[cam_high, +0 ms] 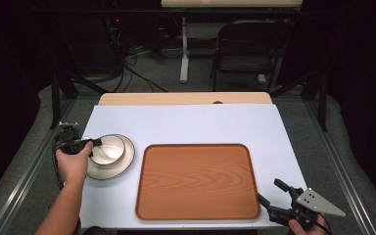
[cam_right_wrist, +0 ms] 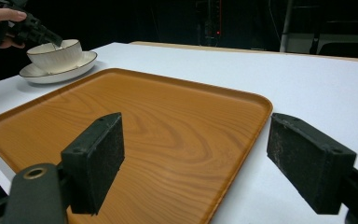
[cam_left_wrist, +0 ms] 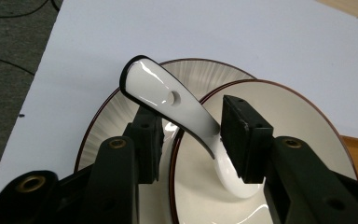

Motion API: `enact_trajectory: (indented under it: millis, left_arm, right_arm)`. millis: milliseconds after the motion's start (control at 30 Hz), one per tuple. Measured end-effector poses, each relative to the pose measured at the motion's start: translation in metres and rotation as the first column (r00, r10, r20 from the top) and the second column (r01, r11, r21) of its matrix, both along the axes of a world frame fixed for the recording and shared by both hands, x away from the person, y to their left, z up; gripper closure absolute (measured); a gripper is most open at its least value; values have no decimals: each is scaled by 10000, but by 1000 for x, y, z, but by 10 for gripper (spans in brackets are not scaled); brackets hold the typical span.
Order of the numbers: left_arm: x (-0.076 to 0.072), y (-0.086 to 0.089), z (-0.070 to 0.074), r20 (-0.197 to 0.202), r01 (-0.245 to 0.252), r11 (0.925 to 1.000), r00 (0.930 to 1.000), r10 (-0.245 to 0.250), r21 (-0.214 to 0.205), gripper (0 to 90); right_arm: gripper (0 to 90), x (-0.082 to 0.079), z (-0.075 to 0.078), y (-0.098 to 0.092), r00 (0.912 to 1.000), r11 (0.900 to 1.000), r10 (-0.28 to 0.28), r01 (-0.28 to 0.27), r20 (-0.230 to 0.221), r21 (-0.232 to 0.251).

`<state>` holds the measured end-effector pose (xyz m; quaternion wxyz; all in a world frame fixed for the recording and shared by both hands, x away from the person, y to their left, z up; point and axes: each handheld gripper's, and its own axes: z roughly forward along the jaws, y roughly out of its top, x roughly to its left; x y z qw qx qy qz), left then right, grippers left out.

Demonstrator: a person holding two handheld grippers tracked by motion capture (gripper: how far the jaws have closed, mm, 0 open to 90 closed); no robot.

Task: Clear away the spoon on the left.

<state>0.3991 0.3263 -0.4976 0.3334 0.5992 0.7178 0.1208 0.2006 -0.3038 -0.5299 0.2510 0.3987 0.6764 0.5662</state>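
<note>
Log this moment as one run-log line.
left claw: open, astride spoon handle | spoon: in bowl on plate | right claw: open, near tray

Bright tabletop, dark surroundings, mild blur

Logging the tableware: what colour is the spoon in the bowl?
Glossy white spoon with a dark edge, clearest in the left gripper view.

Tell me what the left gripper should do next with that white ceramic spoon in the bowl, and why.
Probably close the left gripper on the white ceramic spoon: its handle lies between the open pads, not yet pinched, leaning on the white brown-rimmed bowl.
</note>
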Motion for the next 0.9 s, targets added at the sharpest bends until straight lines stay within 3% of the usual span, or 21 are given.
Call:
enact_trajectory:
  millis: [100, 567, 700, 900]
  left_arm:
    - [1, -1, 2, 59, 67, 10000, 10000, -68, 58, 649]
    - [-2, 1, 5, 336, 49, 10000, 9994, -51, 77, 725]
    - [-4, 3, 10, 675, -92, 9999, 9977, 83, 136, 773]
    - [-5, 4, 16, 817, -72, 10000, 9966, 66, 66, 822]
  right_arm:
    - [183, 0, 0, 0, 10000, 10000, -16, 16, -27, 1]
    - [183, 0, 0, 0, 10000, 10000, -1, 1, -13, 45]
    - [183, 0, 0, 0, 10000, 10000, -1, 1, -45, 23]
    - [183, 0, 0, 0, 10000, 10000, 18, -18, -36, 7]
